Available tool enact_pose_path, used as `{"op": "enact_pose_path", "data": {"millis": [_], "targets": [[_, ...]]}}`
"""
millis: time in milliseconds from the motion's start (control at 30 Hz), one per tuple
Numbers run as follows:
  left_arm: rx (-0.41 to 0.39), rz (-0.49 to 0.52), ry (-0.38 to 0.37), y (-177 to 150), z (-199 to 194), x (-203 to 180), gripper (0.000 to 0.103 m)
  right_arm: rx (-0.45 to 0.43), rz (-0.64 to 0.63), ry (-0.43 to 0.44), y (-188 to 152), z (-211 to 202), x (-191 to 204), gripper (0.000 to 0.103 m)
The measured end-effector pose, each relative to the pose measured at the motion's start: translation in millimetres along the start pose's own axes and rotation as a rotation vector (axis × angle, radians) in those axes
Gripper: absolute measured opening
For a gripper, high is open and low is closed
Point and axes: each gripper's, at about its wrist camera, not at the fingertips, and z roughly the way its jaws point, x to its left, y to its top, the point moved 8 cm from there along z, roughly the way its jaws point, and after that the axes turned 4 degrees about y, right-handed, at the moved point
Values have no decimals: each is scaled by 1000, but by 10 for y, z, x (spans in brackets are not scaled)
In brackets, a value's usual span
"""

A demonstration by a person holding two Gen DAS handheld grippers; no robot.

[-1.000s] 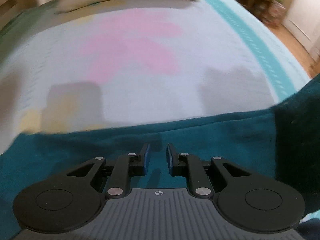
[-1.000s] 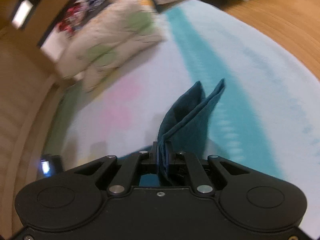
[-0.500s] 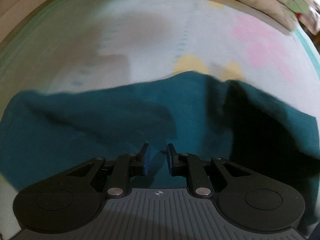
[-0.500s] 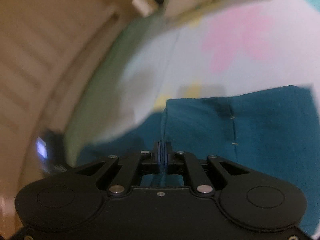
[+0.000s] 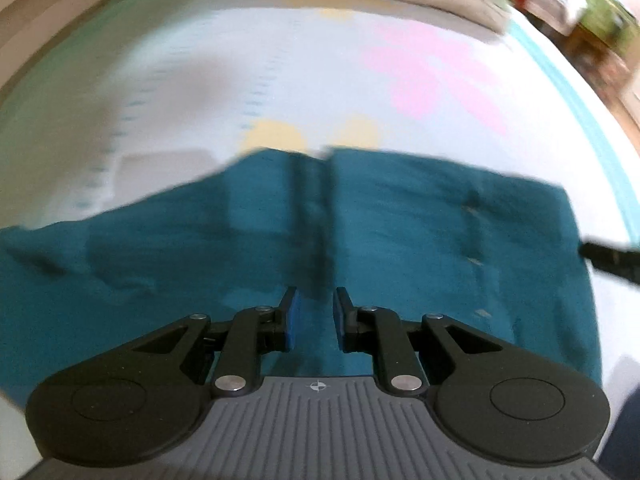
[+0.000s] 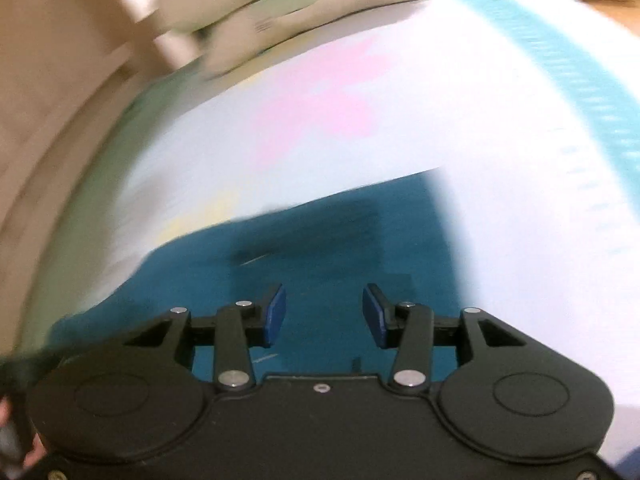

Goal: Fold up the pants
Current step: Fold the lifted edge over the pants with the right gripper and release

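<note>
The teal pants (image 5: 400, 232) lie flat on the bed, with one layer folded over another and a vertical edge down the middle in the left wrist view. My left gripper (image 5: 314, 320) hovers just above the near part of the pants, open and empty. My right gripper (image 6: 324, 316) is open wide and empty above the pants (image 6: 320, 240) near their right edge. A dark tip of the right gripper shows at the right edge of the left wrist view (image 5: 612, 260).
The bed sheet (image 5: 280, 72) is white with pink and yellow patches and a turquoise stripe (image 6: 580, 72) along its right side. Pillows (image 6: 288, 12) lie at the head of the bed. A wooden bed frame (image 6: 48, 100) runs along the left.
My right gripper has let go of the pants' edge and opened wide. The carried layer now lies flat on the rest. My left gripper stayed open and drew back a little.
</note>
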Motion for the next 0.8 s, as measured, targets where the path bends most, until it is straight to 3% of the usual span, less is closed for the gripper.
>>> {"op": "enact_pose_path", "data": {"millis": [67,167,300,400,500,567,633,700,800], "targets": [[22,39,-10,-81,100,-157,18,15,28,-47,21,75,-196,54],[80,68,3,-267,288,-261,18,62,59,-45,-25,262,-353,54],[27,116,37,-355,292,-296,18,109,96,2,-158,466,-288,55],[31,108,47,-359,287,-292,18,80,96,48,-190,511,-199,64],[39,83,48,-345,289,-276,18,96,66,66,-211,506,-181,64],[38,82,52,-349,284,-278,18,106,39,65,-205,528,-174,55],[35,80,56,-375,252,-293,18,118,8,76,-200,511,-159,16],[39,68,58,-373,256,-311,18,91,0,99,-157,453,-115,11],[60,51,11,-374,228,-370,18,23,-9,28,-43,322,-103,10]]}}
